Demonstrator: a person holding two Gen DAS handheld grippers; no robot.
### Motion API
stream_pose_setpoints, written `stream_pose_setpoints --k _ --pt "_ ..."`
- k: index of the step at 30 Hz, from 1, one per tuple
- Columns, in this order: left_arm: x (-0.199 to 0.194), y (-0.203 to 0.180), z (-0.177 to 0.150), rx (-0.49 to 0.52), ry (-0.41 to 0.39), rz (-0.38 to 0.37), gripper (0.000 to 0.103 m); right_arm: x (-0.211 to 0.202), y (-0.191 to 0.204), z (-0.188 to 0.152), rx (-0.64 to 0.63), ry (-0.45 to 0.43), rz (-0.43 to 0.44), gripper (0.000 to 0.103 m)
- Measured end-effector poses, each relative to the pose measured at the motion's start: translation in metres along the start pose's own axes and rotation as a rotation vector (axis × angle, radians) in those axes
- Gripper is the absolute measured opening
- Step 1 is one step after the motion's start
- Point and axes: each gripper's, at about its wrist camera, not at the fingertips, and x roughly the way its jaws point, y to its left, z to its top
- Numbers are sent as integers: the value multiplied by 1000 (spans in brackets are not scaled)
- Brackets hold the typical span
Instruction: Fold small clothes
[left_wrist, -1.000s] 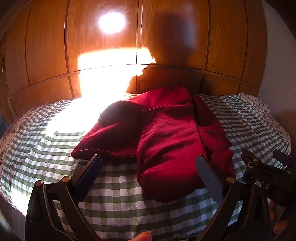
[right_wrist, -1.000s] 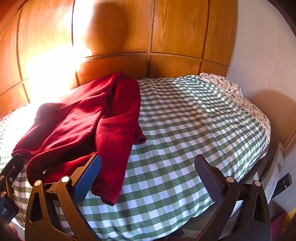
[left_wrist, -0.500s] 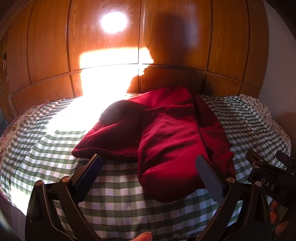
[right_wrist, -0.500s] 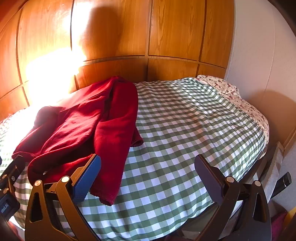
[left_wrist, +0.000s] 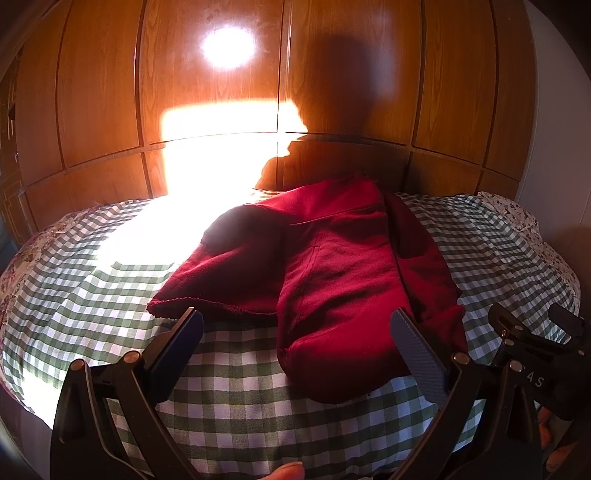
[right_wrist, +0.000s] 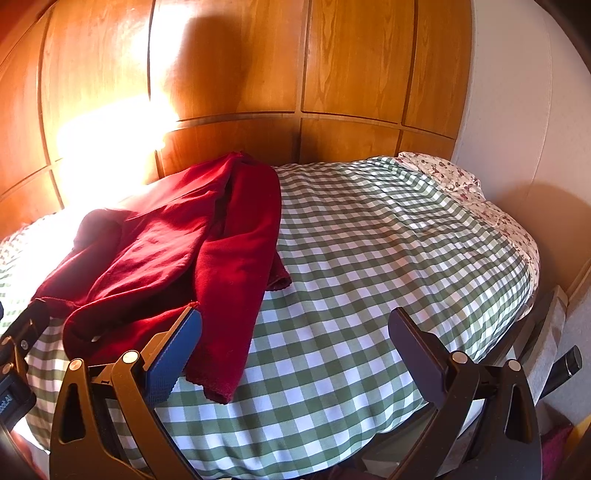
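A dark red garment of soft fleece-like cloth (left_wrist: 332, 273) is lying on a bed covered with a green and white checked sheet (left_wrist: 236, 406), near the middle of the bed and reaching back toward the brown wooden panelled wall (left_wrist: 369, 74) behind it. The garment is lying partly folded: one broad part is spreading to the left and is ending in a raw wavy hem, and a thicker doubled part is lying over its right half, with a rounded fold at the near end. A long sleeve is running along the right side of the garment and its cuff is hanging toward the near edge of the bed. A strong patch of sunlight is falling on the sheet and the wall to the left of the garment.

The left gripper (left_wrist: 295, 328) is hovering just before the near end of the garment, with its jaws standing wide apart and nothing between them. The right gripper (right_wrist: 295, 328) is standing wide too, gripping nothing, over the bare checked sheet to the right of the sleeve. A flowered cloth (right_wrist: 454, 177) is showing at the far right corner of the bed.
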Motion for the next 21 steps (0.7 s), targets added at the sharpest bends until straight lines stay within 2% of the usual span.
stream_pose_setpoints --k 21 --pt "4 0 0 -4 14 -12 101 6 -5 -1 16 22 -2 100"
